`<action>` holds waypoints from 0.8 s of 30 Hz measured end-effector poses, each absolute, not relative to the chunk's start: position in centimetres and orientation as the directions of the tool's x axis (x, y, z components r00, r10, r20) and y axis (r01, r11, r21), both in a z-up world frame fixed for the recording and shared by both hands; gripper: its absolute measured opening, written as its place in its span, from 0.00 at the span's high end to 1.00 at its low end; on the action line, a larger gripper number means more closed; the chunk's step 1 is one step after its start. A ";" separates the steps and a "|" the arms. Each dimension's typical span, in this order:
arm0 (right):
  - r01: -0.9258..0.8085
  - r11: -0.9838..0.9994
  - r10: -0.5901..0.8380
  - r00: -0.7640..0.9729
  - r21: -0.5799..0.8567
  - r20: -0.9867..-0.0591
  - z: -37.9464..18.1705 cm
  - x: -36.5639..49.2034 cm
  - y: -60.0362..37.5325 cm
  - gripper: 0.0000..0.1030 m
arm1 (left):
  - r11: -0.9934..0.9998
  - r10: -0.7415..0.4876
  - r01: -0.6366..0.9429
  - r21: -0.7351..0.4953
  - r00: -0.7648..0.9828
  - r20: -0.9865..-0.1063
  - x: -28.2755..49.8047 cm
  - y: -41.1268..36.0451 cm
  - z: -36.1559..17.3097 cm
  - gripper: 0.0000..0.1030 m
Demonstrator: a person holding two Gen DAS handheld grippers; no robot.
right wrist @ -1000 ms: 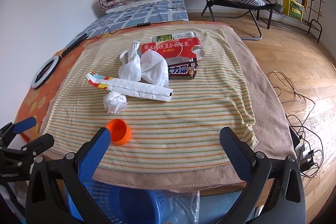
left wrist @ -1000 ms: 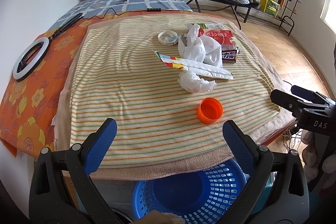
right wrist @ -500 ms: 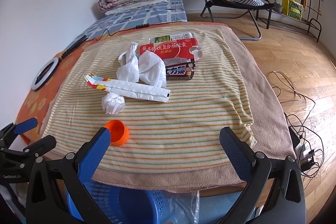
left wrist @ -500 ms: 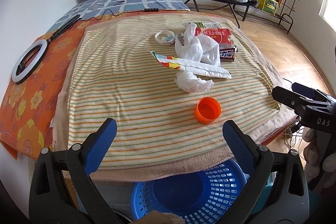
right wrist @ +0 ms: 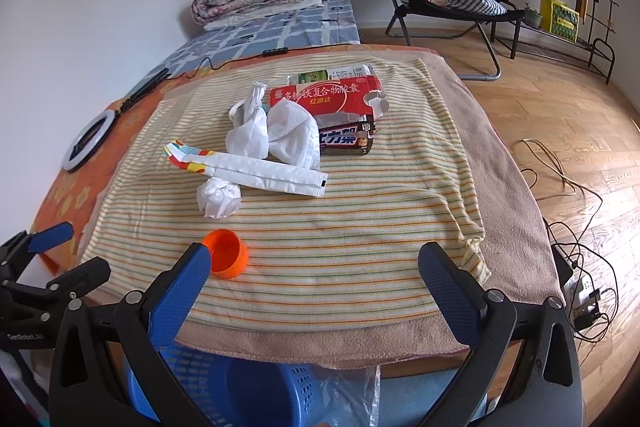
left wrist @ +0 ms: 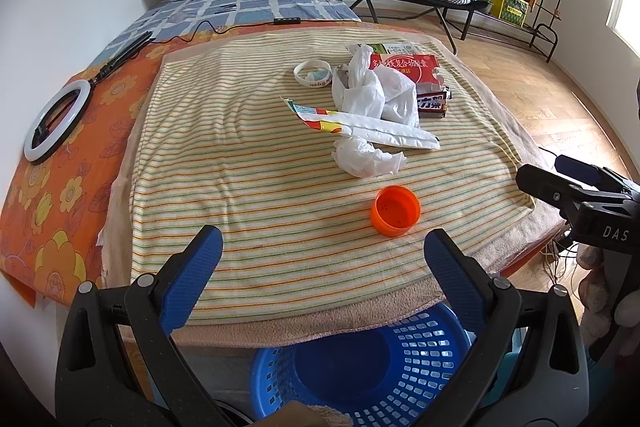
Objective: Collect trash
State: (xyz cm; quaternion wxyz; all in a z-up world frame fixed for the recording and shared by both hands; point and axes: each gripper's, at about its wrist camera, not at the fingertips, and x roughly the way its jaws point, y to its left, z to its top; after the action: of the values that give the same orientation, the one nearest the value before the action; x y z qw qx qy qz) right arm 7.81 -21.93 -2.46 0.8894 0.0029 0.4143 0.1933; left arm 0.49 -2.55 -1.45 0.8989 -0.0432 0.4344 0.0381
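Left wrist view: left gripper (left wrist: 320, 251) fingers spread wide, holding nothing, hovering over near edge of striped blanket (left wrist: 240, 163). Right gripper (right wrist: 314, 269) same, fingers apart, empty. Trash sits on blanket: orange cap (left wrist: 396, 211) nearest, mouth up, apart from crumpled tissue (left wrist: 366, 159) behind it. Long wrapper (left wrist: 368, 129) lies across just behind the tissue, then white plastic bag (left wrist: 376, 91), red box (left wrist: 416, 69), chocolate bar (left wrist: 434, 105) and tape roll (left wrist: 313, 74) further back. Blue basket (left wrist: 360, 367) below blanket edge, under the grippers. Ring light (left wrist: 56, 121) lies on orange sheet at left.
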 end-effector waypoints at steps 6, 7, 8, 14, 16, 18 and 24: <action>-0.341 0.925 0.346 0.580 0.165 -0.738 -2.5 7.9 -21.9 0.00 | 0.993 0.031 -0.107 -0.045 0.620 -0.784 0.5 -2.6 -1.5 0.01; -0.341 0.925 0.346 0.580 0.165 -0.737 -2.5 7.9 -21.9 0.00 | 0.993 0.031 -0.106 -0.045 0.619 -0.785 0.5 -2.6 -1.5 0.01; -0.342 0.926 0.345 0.581 0.163 -0.738 -2.5 7.9 -21.9 0.00 | 0.993 0.030 -0.106 -0.046 0.620 -0.784 0.5 -2.6 -1.5 0.01; -0.348 0.923 0.349 0.568 0.167 -0.745 -2.9 8.0 -21.9 0.00 | 0.994 0.027 -0.099 -0.044 0.622 -0.783 0.5 -2.7 -1.4 0.01; -0.349 0.922 0.349 0.568 0.166 -0.745 -2.9 8.0 -21.9 0.00 | 0.994 0.027 -0.098 -0.044 0.622 -0.783 0.5 -2.8 -1.5 0.01; -0.349 0.922 0.349 0.569 0.165 -0.745 -2.9 8.0 -22.0 0.00 | 0.994 0.026 -0.096 -0.043 0.622 -0.783 0.5 -3.0 -1.5 0.01; -0.345 0.924 0.348 0.573 0.166 -0.742 -2.9 8.1 -22.3 0.00 | 0.995 0.026 -0.095 -0.042 0.622 -0.783 0.5 -3.1 -1.5 0.01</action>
State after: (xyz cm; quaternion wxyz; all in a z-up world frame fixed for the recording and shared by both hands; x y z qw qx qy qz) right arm 8.14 -22.29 -2.89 0.8869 0.0015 0.4187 0.1953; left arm 0.49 -3.10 -1.47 0.8996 -0.0397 0.4336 0.0337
